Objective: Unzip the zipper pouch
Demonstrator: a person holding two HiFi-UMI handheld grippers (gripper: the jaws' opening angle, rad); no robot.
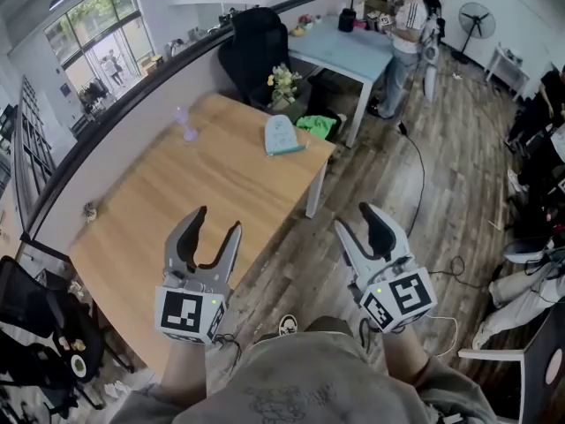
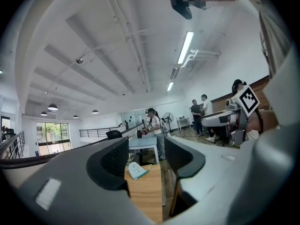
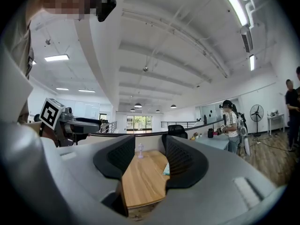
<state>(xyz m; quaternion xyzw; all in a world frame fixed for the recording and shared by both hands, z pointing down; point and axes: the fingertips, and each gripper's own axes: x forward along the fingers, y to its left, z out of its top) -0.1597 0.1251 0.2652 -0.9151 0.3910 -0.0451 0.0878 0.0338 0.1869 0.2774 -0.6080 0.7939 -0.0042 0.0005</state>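
Currently nothing is engaged. The left claw [image 1: 217, 223] is spread wide with nothing between its jaws, and the right claw [image 1: 357, 221] is the same, spread and empty. Both hover at the near end of the long light wooden surface [image 1: 203, 193], close to the person's body.

The pale blue round-topped zipper pouch [image 1: 282, 135] lies at the far end near the right-hand edge, well apart from both claws. The left gripper view frames the pouch [image 2: 137, 170] between its jaws. A small lilac ornament [image 1: 185, 126] stands towards the far left edge, clear of the pouch.

Step in hand looks like the approach. The zipper pull is too small to see from here, so find which end it sits at first. Suggested:
- One claw pins the fabric beside the closed end.
- The other pinches the pull tab only, not the cloth.
- Draw along the teeth, low and parallel to the surface.

Risk: an unpinned pouch probably slides, and the edge is near.
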